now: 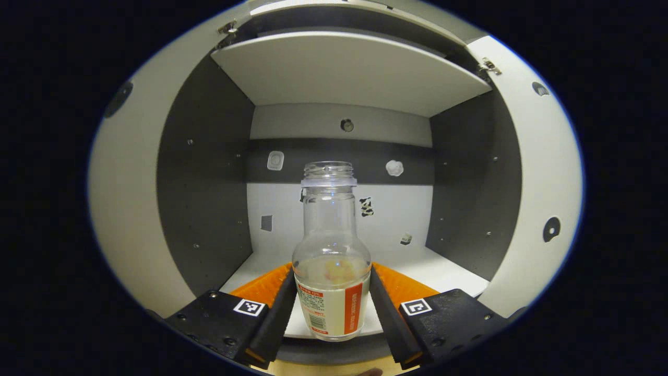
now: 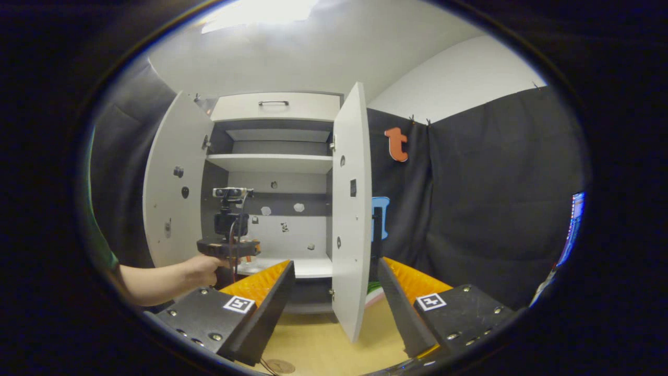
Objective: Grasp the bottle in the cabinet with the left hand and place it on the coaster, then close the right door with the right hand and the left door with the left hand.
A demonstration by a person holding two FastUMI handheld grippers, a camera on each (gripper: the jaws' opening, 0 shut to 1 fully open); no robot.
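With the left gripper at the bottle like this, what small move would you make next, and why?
Probably lift slightly and draw back: the left gripper has both fingers against the bottle, which stands upright at the front edge of the cabinet floor, under a shelf.

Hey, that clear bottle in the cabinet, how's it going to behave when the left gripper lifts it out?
The bottle looks nearly empty, with only a little pale residue at the bottom, so probably light. Its clear, hard-looking wall suggests it stays stiff under the left gripper, though smooth enough to slip. It has no cap, and its tall narrow neck may make it tippy when set down.
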